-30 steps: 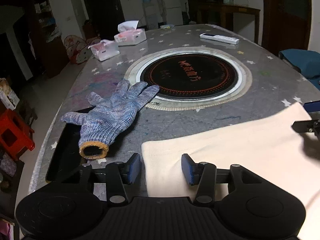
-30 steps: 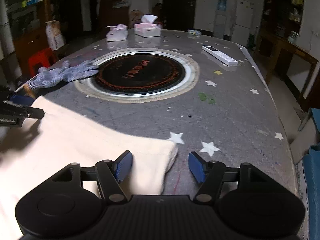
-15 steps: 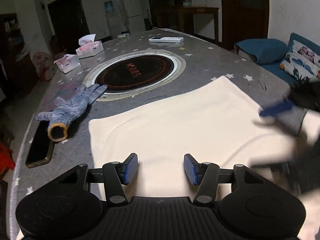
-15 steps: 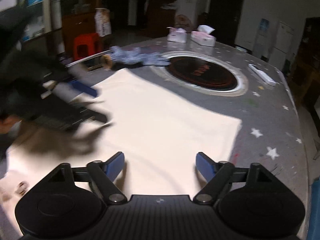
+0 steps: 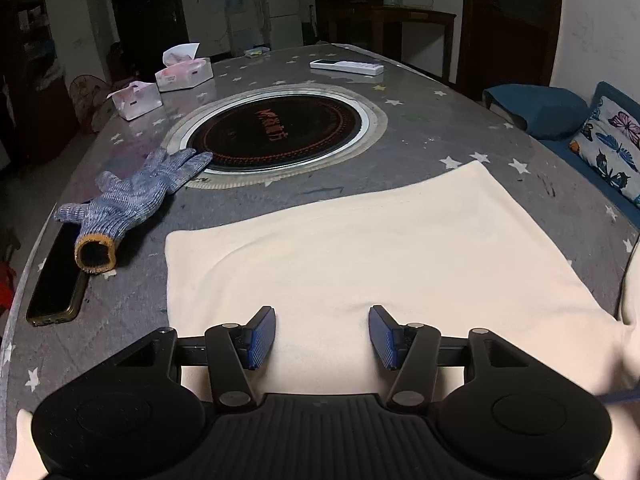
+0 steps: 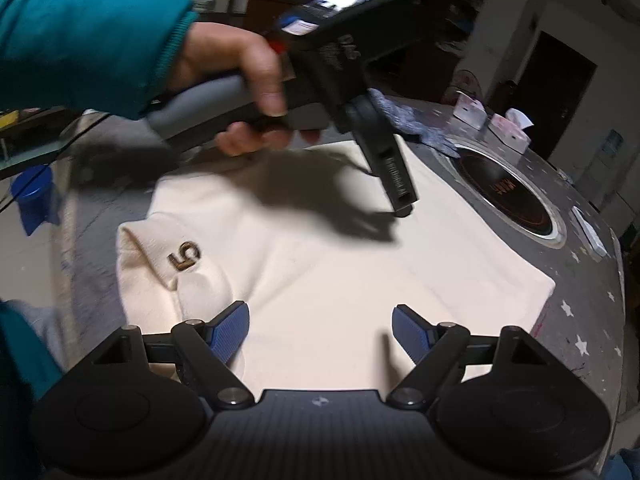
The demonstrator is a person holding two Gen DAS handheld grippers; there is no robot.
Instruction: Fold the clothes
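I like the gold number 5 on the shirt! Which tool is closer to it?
Right. The right tool hangs just beside the number 5 near the collar. The left tool is farther up the cream shirt, toward the blue glove.

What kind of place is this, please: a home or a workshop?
Most likely a home, in a dining or living room. A table with a built-in hotpot cooker holds tissue boxes, a fridge stands at the back, and a sofa cushion lies to the side.

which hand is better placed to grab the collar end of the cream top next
Right, probably. The right gripper hangs open beside the collar with the 5 on the cream top; the left gripper is open over plain fabric.
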